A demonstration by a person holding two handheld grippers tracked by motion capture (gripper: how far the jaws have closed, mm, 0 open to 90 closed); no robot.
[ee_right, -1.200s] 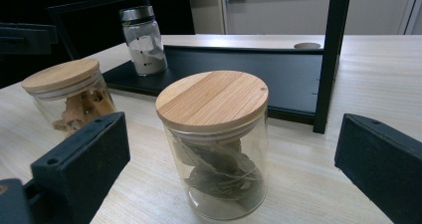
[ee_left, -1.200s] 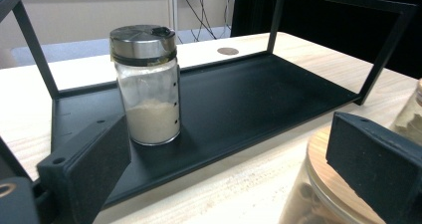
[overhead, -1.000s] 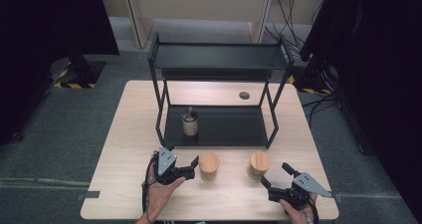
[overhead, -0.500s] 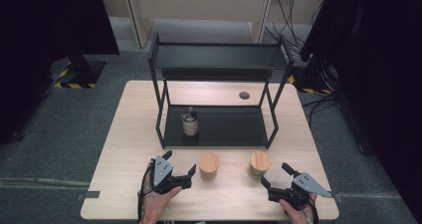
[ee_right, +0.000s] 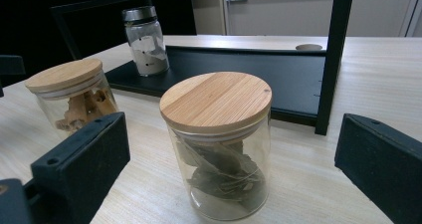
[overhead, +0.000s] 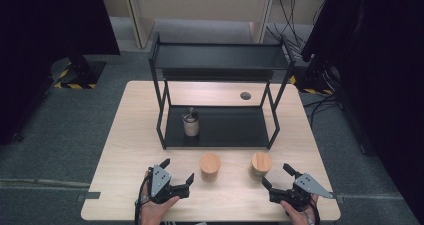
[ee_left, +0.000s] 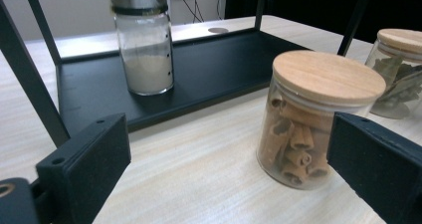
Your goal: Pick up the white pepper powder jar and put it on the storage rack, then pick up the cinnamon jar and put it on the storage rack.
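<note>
Near 7 o'clock on desk [overhead: 125, 150], our left tool [overhead: 176, 179] has swung toward cinnamon jar [overhead: 210, 166], jaws spread, jar just ahead at 3 o'clock, untouched. Right tool [overhead: 278, 177] unmoved, spread, facing bay-leaf jar [overhead: 261, 165]. Shaker jar [overhead: 190, 122] sits on rack [overhead: 225, 135]. We judge grasp comes next.

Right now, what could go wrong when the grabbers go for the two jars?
1. The cinnamon jar sits off-centre toward one jaw of the open left gripper, so closing could nudge or tip it.
2. The leaf jar stands near the rack's post; lifting with the right gripper might bump it.
3. Both jars look like smooth glass, so they might slip.
</note>
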